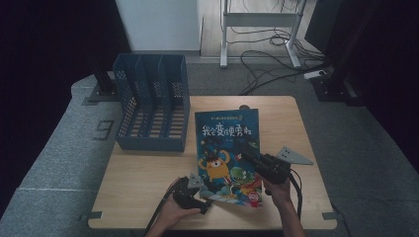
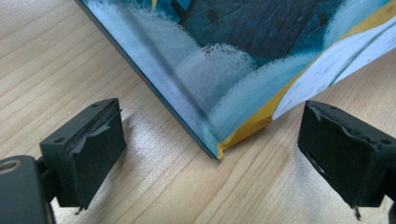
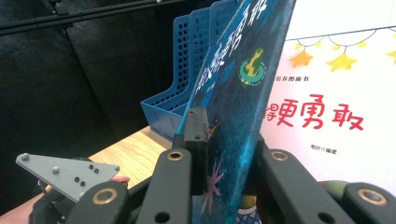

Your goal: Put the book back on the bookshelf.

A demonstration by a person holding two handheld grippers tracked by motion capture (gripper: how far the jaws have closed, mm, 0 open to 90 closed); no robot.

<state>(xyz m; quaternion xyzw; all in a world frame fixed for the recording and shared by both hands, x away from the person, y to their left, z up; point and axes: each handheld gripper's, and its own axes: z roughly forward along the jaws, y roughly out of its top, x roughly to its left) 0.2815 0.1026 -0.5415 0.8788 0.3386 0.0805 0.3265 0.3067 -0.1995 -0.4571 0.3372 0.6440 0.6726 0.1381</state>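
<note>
The book (image 1: 228, 148), a thin glossy picture book, lies at table (image 1: 148, 197) centre, likely light, floppy and slippery; best pinched at an edge. The right gripper (image 1: 247, 152) clamps its cover at 4 o'clock; the left gripper (image 1: 200, 186), jaws apart, waits at its 7 o'clock corner. The file rack (image 1: 153, 106) stands at 10 o'clock.

A picture book (image 1: 228, 148) stands tilted across the middle of the wooden table (image 1: 143, 177), its near corner on the tabletop, blocking the straight way between the left gripper (image 1: 203, 201) and the right gripper (image 1: 245, 150). The blue file rack (image 1: 152, 104) fills the far left corner (its three slots open upward and reachable from above). Bare tabletop lies open left of the book, between rack and near edge, and along the far right side. In the left gripper view, the book's corner (image 2: 219, 151) sits between the spread jaws, untouched.
</note>
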